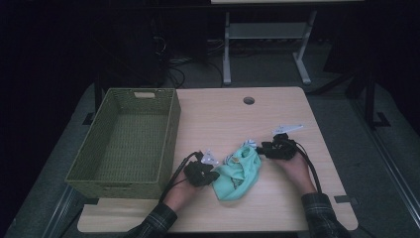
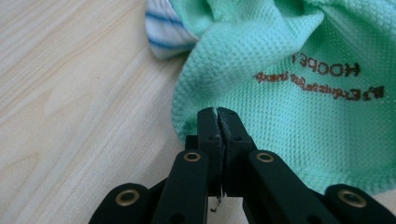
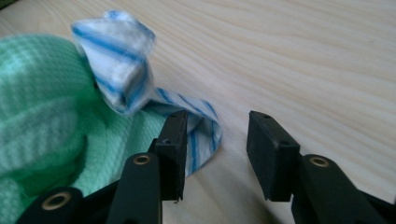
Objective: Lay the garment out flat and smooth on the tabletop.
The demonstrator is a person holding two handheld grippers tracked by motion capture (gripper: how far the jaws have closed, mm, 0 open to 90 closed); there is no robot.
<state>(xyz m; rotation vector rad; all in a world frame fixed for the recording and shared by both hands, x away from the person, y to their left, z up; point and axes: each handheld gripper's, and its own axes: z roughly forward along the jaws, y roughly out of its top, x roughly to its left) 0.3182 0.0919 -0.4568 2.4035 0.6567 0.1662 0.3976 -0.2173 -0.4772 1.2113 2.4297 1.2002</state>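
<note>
A mint-green waffle cloth with brown lettering lies crumpled on the wooden table, near the front. A white cloth with blue stripes pokes out from its far side. My left gripper sits at the green cloth's left edge. In the left gripper view its jaws are pressed together on the hem of the green cloth. My right gripper is at the cloth's upper right, low over the table. In the right gripper view it stands open, the striped cloth just beside its left jaw and bare wood between the jaws.
An olive woven basket stands on the table's left side, close to my left hand. A round cable hole is near the far edge. A white desk frame stands on the floor beyond the table.
</note>
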